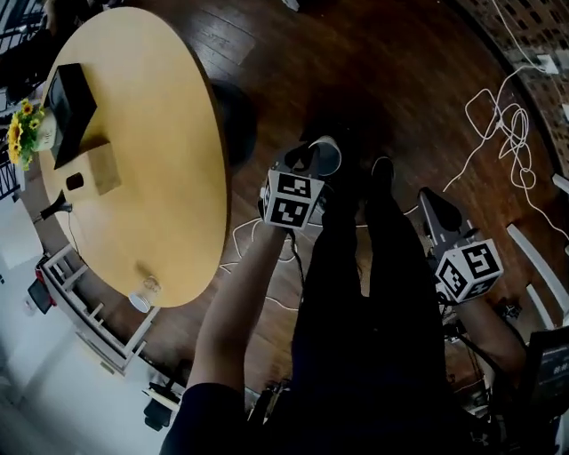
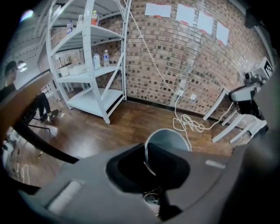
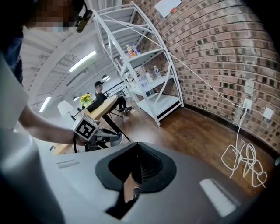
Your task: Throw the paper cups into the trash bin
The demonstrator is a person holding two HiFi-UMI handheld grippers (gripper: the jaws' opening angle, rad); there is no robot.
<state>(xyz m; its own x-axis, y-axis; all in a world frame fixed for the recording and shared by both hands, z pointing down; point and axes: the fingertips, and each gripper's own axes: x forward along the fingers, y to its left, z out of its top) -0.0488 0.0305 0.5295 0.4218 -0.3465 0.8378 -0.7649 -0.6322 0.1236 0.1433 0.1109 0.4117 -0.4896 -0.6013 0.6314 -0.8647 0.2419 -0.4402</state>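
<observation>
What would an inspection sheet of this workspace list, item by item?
Surface: oval wooden table, at the person's left.
Job's things: paper cup; no trash bin made out.
Clutter: black box, cardboard box, sunflowers, glass on the table.
Grippers: left gripper shut on the paper cup; right gripper shut, empty.
Cables: white cable looped on the floor.
Surroundings: brick wall, white shelf rack, wooden floor.

We stand in a brick-walled room with a dark wood floor [image 1: 284, 44].
We see a red-brown brick wall [image 2: 175, 61] with white paper sheets [image 2: 158, 9] fixed high up, white metal shelving [image 2: 94, 97] holding a few bottles [image 2: 100, 60] beside it, and a loose white cable [image 2: 189, 122] tangled on the planks. An oval pale-yellow table [image 1: 151, 160] carries sunflowers [image 1: 18, 133] at one end. Strip lights [image 3: 83, 61] glow overhead.
</observation>
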